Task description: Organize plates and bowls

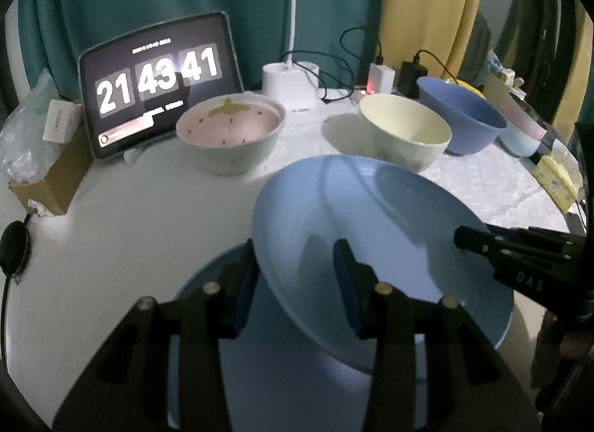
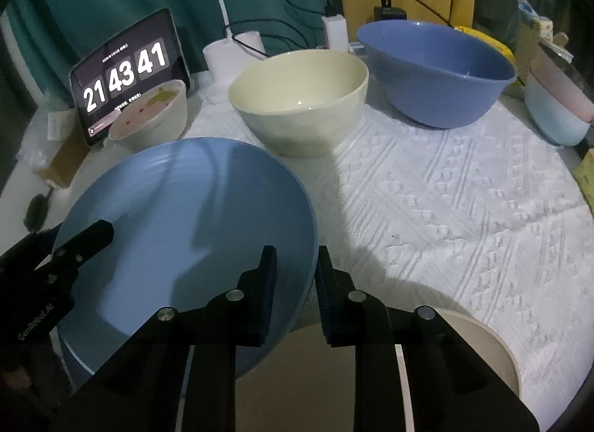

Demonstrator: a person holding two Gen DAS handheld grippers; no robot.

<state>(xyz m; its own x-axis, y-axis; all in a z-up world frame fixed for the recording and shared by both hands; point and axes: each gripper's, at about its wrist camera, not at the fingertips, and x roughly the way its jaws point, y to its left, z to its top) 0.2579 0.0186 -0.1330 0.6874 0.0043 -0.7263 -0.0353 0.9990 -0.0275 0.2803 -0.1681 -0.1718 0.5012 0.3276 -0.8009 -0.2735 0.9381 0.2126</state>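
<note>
A light blue plate (image 1: 389,231) is held tilted above a second blue plate (image 1: 208,276) on the table. My left gripper (image 1: 295,276) straddles its left rim, jaws wide apart. My right gripper (image 2: 295,276) is shut on the plate's right rim (image 2: 185,216); it also shows in the left wrist view (image 1: 482,242). A cream plate (image 2: 482,343) lies under my right gripper. Behind stand a strawberry bowl (image 1: 230,131), a cream bowl (image 1: 404,127) and a dark blue bowl (image 1: 460,116).
A tablet clock (image 1: 159,79) stands at the back left beside a cardboard box (image 1: 55,179). A lamp base (image 1: 289,86), chargers and cables sit at the back. A pale blue container (image 2: 557,112) is at the right. A white knit cloth (image 2: 464,209) covers the table's right half.
</note>
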